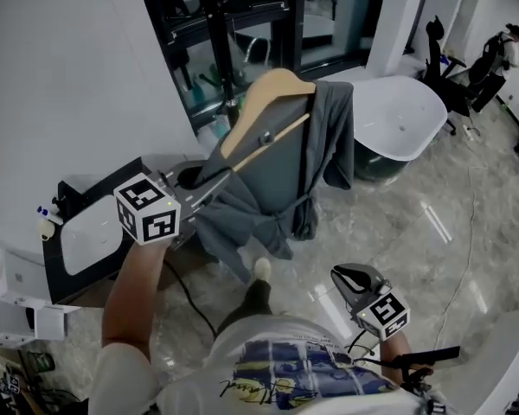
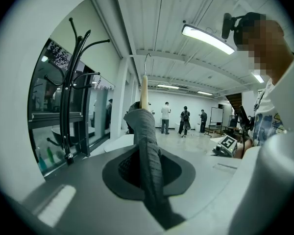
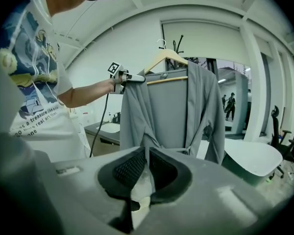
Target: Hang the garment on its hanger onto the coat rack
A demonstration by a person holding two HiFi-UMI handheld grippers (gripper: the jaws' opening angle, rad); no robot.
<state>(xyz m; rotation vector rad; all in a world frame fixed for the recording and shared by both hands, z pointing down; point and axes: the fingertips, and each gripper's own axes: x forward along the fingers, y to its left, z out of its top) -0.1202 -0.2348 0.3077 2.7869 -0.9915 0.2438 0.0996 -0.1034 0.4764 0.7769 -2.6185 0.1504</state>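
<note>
A grey robe [image 1: 281, 175] hangs on a wooden hanger [image 1: 272, 98] held up in the air. My left gripper [image 1: 199, 190] is shut on the robe's shoulder at the hanger's left end. In the left gripper view the grey cloth [image 2: 146, 131] fills the gap between the jaws of the left gripper [image 2: 148, 156], with the hanger's metal hook [image 2: 147, 58] above. The black coat rack [image 2: 71, 97] stands to the left of it, apart from the hook. My right gripper [image 1: 355, 277] hangs low by the person's side, shut and empty. It faces the robe [image 3: 171, 111].
A white bathtub [image 1: 400, 118] stands behind the robe on the right. A dark counter with a white sink [image 1: 85, 232] is at the left, and a black cable trails from it. Dark glass panels [image 1: 242, 24] run behind the rack. Office chairs [image 1: 476, 72] stand far right.
</note>
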